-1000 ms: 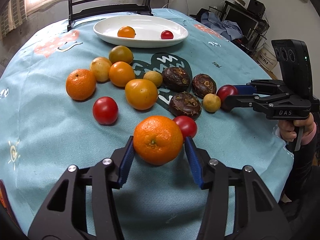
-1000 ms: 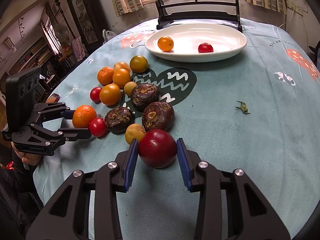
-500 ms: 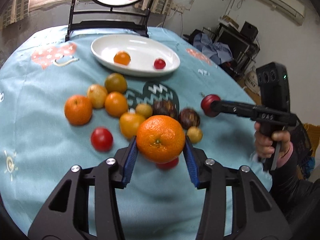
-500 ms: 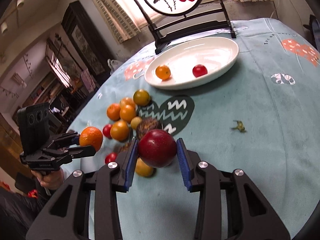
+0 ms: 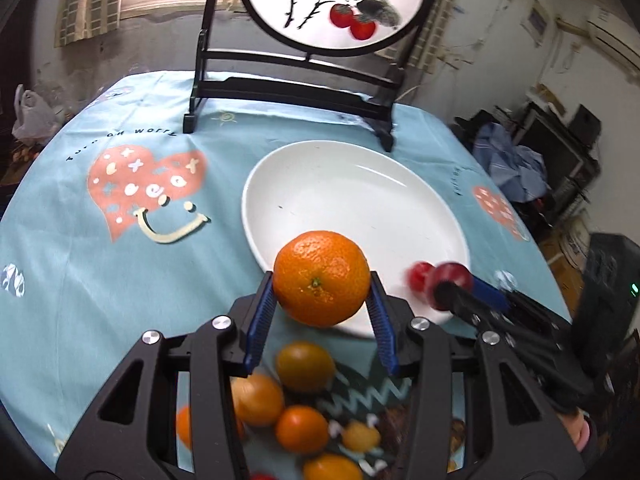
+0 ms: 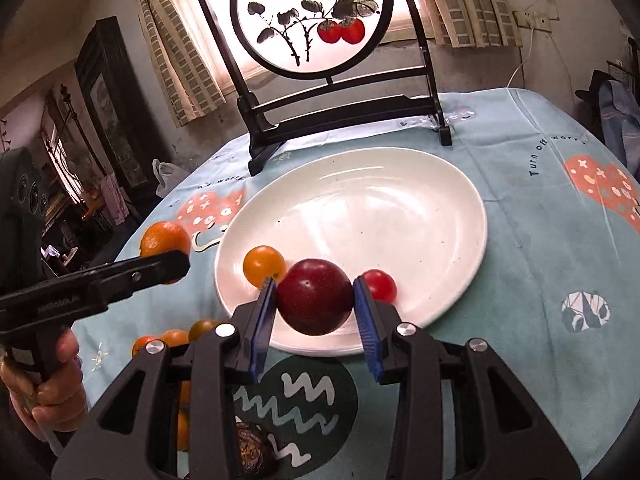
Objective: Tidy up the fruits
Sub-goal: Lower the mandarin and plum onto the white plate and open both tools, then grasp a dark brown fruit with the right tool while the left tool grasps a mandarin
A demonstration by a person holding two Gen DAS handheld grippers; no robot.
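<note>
Orange clamped, left gripper | plum clamped, right gripper | lower fruits blurred

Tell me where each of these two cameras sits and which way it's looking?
Left wrist view: sits on the left gripper, looking along its fingers past the held orange to the white plate; the right gripper enters from the right.
Right wrist view: sits on the right gripper, holding a dark red fruit above the plate's near edge; the left gripper and a hand show at left.
Shared: plate, both held fruits, painted screen.
</note>
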